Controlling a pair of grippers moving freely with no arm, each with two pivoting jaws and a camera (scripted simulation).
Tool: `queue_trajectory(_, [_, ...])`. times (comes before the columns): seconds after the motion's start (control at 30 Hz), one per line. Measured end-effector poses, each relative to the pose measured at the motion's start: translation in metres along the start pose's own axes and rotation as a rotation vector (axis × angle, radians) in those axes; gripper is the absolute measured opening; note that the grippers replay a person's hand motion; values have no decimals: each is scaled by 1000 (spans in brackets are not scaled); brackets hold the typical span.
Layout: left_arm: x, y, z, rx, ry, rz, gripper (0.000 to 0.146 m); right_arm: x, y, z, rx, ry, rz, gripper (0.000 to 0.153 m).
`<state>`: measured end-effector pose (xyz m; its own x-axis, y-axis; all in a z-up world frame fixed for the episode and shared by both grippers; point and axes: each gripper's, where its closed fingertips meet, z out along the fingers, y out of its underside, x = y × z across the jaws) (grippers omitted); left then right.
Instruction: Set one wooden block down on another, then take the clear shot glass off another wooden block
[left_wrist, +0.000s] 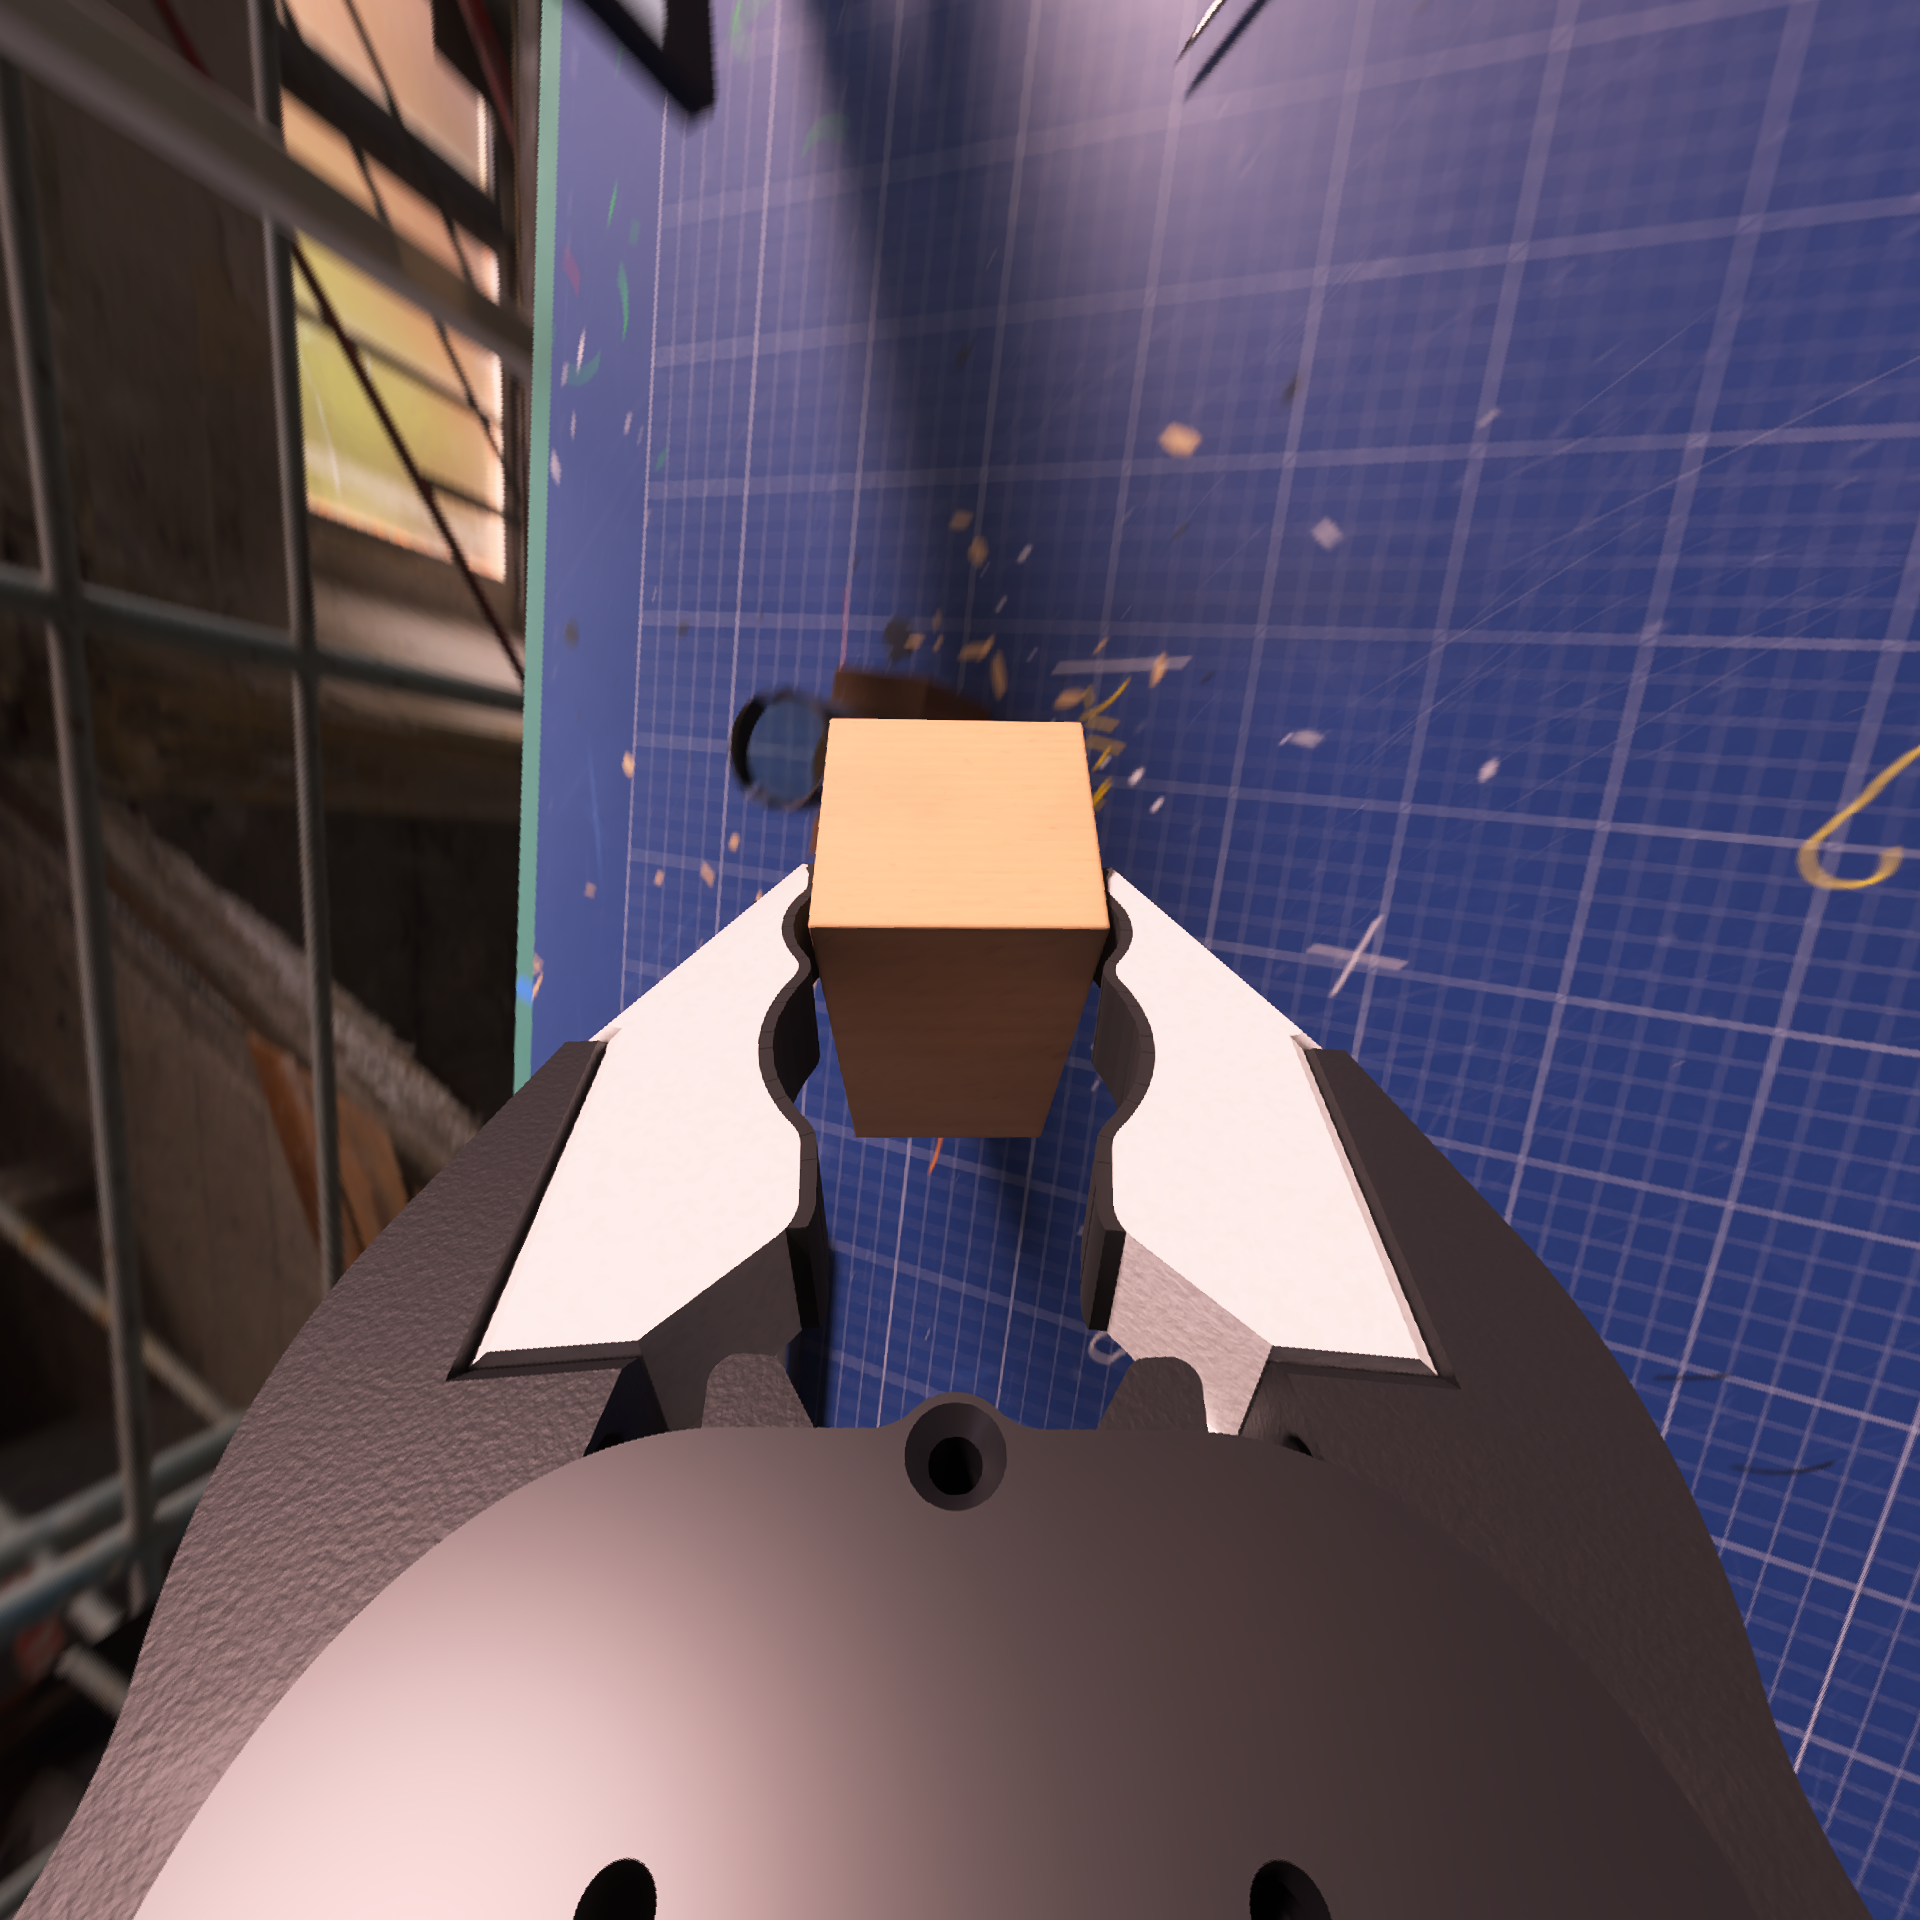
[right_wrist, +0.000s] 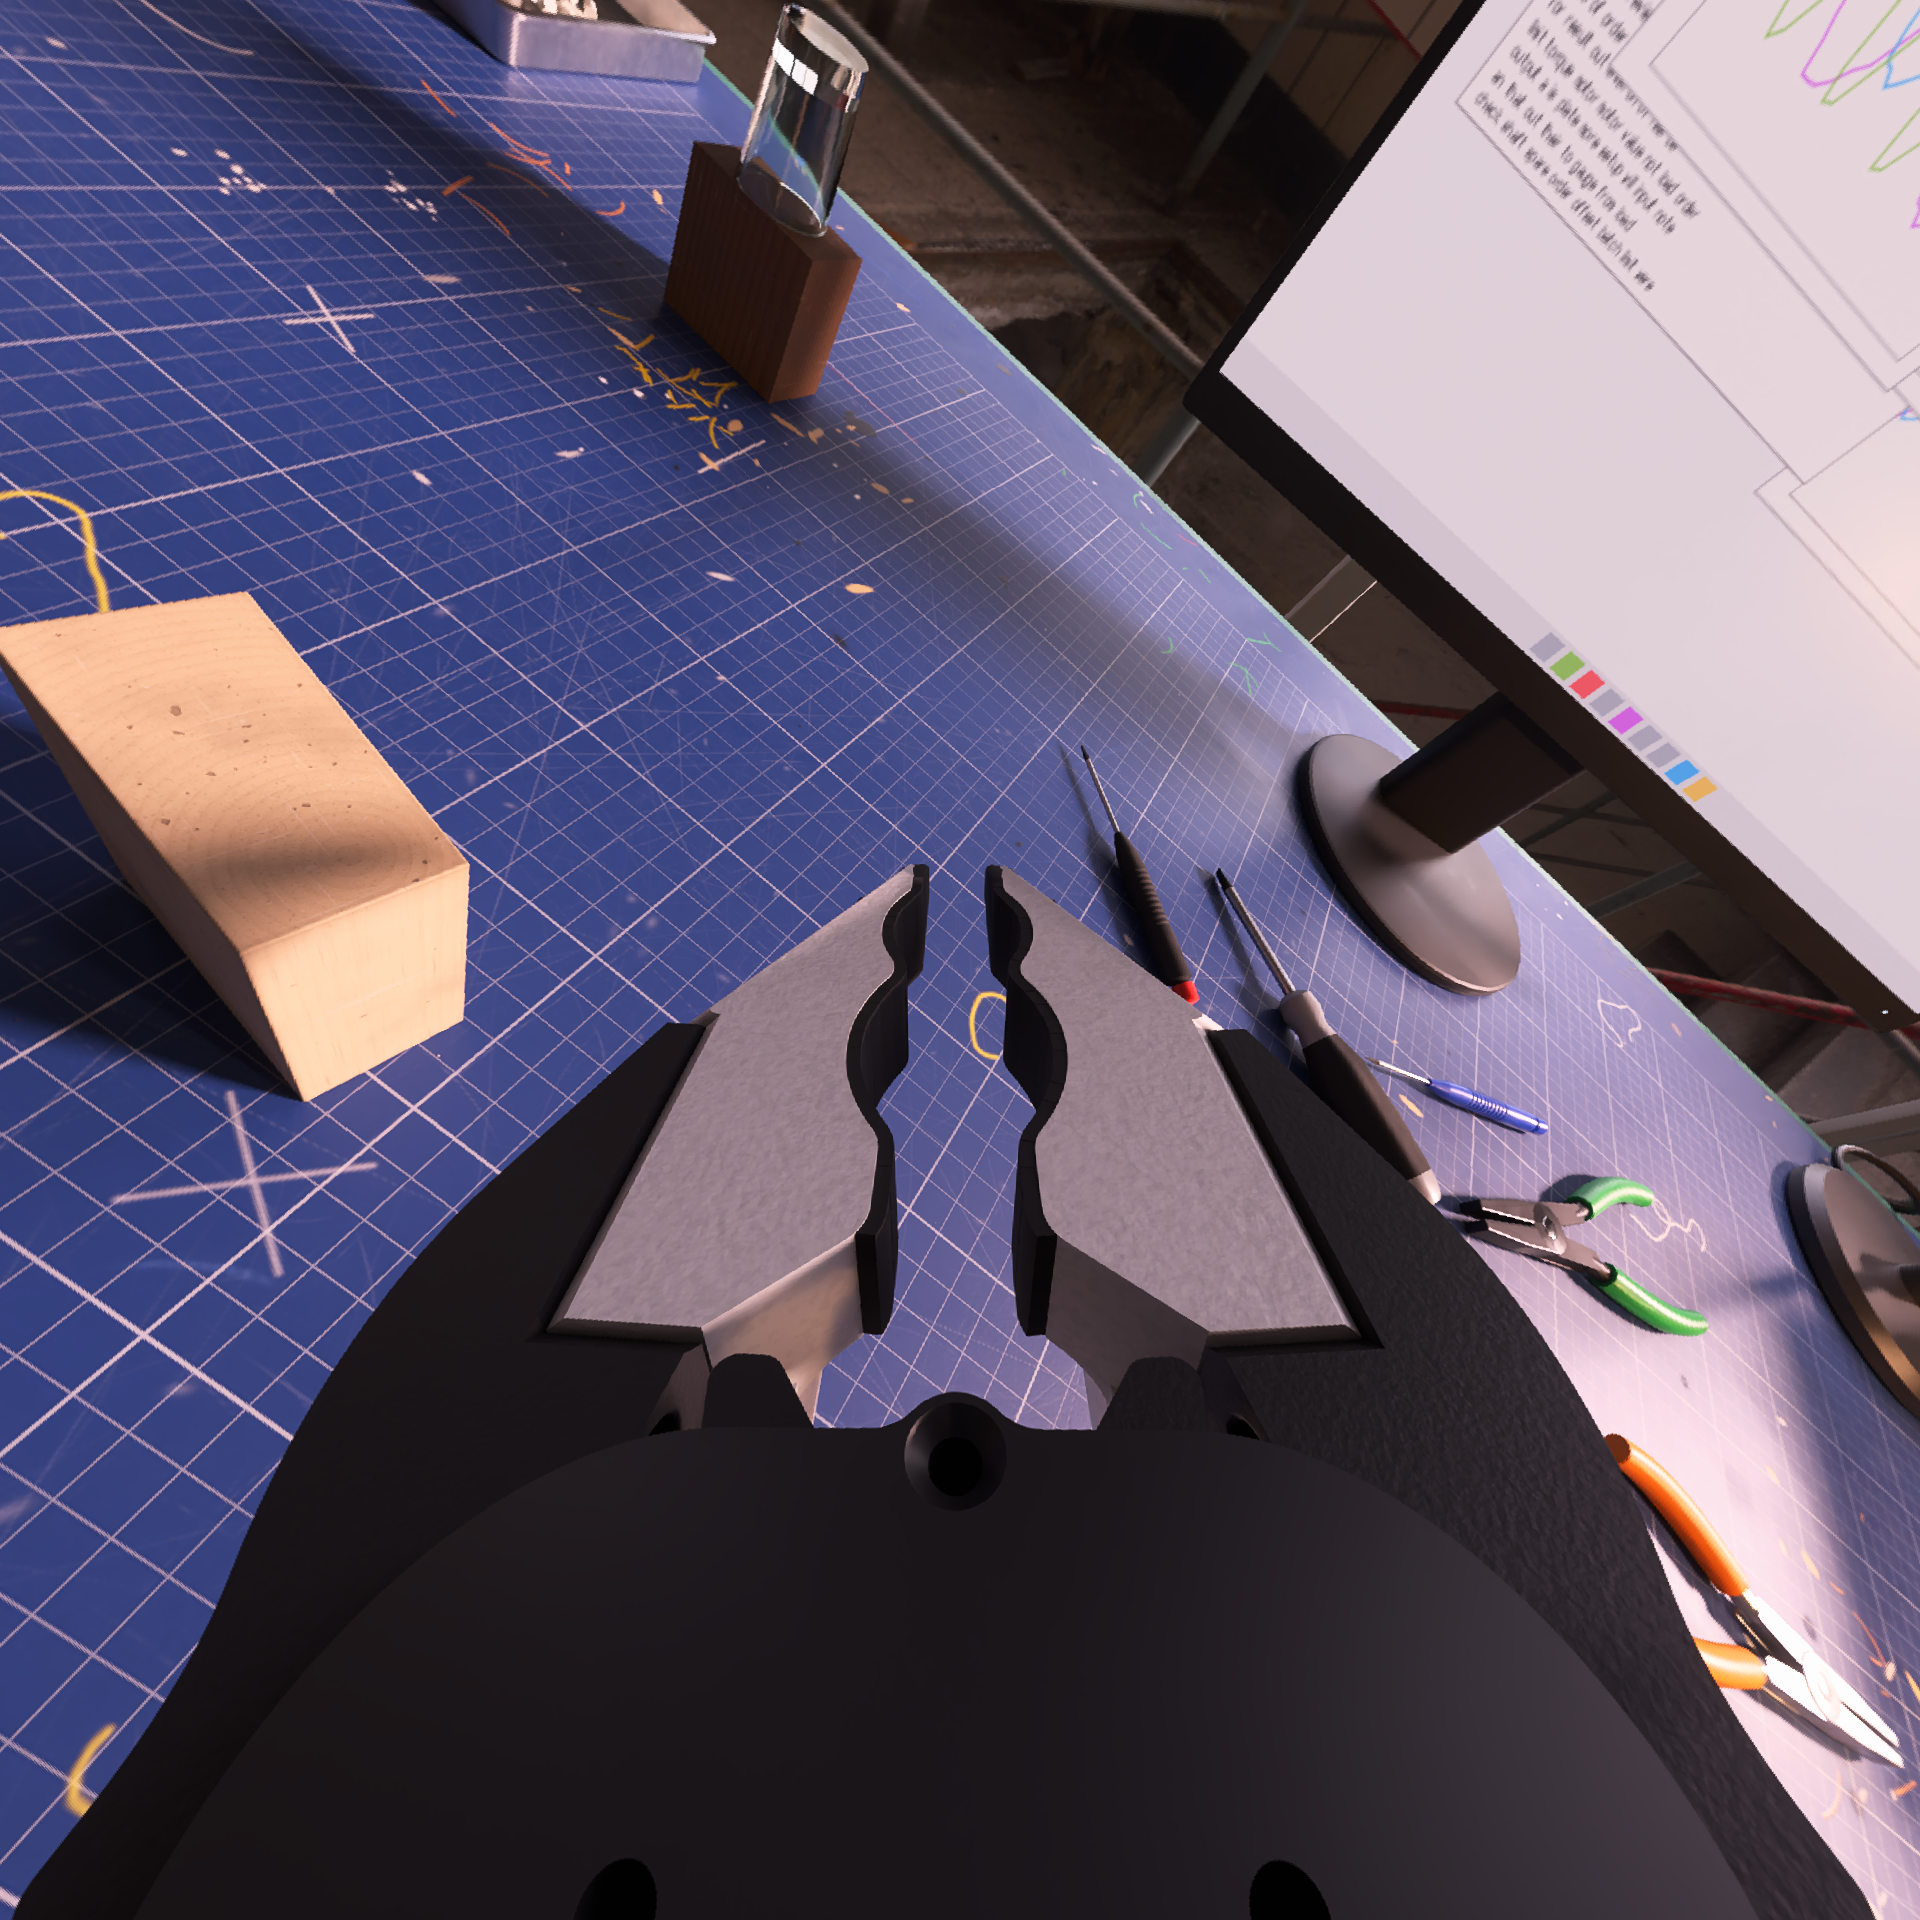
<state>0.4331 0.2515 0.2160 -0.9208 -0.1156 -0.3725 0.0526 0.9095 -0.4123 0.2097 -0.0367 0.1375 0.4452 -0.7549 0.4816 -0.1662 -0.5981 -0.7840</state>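
My left gripper (left_wrist: 958, 875) is shut on a light wooden block (left_wrist: 956, 831) and holds it above the blue cutting mat (left_wrist: 1455, 727). Past the block, a dark brown block (left_wrist: 883, 691) and the clear shot glass (left_wrist: 774, 753) peek out near the mat's edge. In the right wrist view the shot glass (right_wrist: 805, 114) stands on the dark brown block (right_wrist: 764, 281) at the far edge of the mat. A pale wooden block (right_wrist: 239, 821) lies on the mat at the left. My right gripper (right_wrist: 956, 873) is empty, its jaws almost together, low over the mat.
A monitor (right_wrist: 1662, 416) on a round base (right_wrist: 1413, 862) stands at the right. Two screwdrivers (right_wrist: 1143, 894), a small blue one (right_wrist: 1475, 1101), green pliers (right_wrist: 1590, 1247) and orange pliers (right_wrist: 1745, 1621) lie right of my right gripper. A metal tray (right_wrist: 592, 31) sits at the far end.
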Motion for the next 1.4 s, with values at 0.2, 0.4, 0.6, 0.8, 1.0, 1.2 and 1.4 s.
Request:
queue_trajectory(0.2, [72,-61,-12,217,127,89,51,1,0,0,1,-1,3,10])
queue_trajectory(0.4, [143,-112,-19,453,227,122,51,1,0,0,-2,-1,4,10])
queue_trajectory(0.6, [204,-144,-22,675,333,103,51,0,0,1,-4,-3,0,10])
queue_trajectory(0.8, [233,-163,-25,911,453,-61,51,0,0,1,-6,-5,-3,10])
queue_trajectory(1.0, [267,-169,-14,995,463,-152,51,-1,1,1,-8,-8,-4,10])
queue_trajectory(1.2, [287,-169,7,906,464,-134,51,-1,1,1,-9,-8,-6,10])
queue_trajectory(1.4, [292,-168,16,842,437,-110,51,-2,1,1,-11,-9,-8,10])
